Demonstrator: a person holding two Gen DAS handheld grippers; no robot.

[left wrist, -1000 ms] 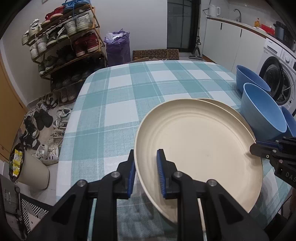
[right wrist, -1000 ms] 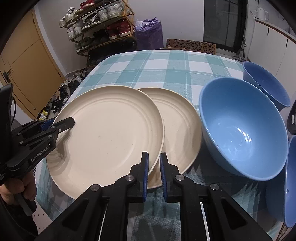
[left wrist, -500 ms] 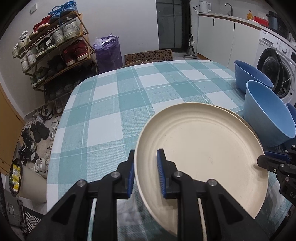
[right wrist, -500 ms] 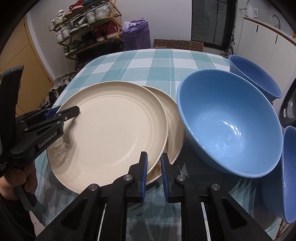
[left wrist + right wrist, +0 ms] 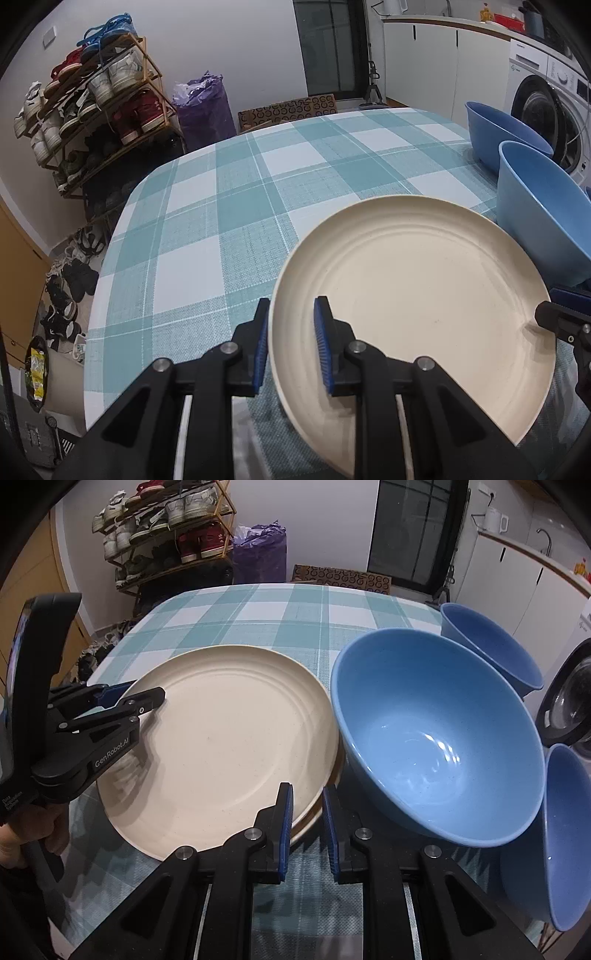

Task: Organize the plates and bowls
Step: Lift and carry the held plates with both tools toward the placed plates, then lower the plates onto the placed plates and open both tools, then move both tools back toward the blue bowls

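Left wrist view: left gripper (image 5: 291, 343) pinches rim of cream plate (image 5: 424, 295), which sits stacked on second plate (image 5: 314, 818) near surface (image 5: 229, 206) front edge. Right gripper (image 5: 307, 829) nearly pressed together, empty, beside blue bowl (image 5: 436, 734).

I'm standing in a home, in a room that is part kitchen, part entrance. Under my hands is a table (image 5: 229, 206) with a teal checked cloth. At the far left a shoe rack (image 5: 92, 110) is crammed with trainers, more shoes (image 5: 70, 280) lie on the floor, and a purple bag (image 5: 205, 107) stands by the wall. On the right are white cabinets (image 5: 436, 66), a washing machine (image 5: 546, 110), a kettle (image 5: 493, 518) and a tap (image 5: 546, 539).
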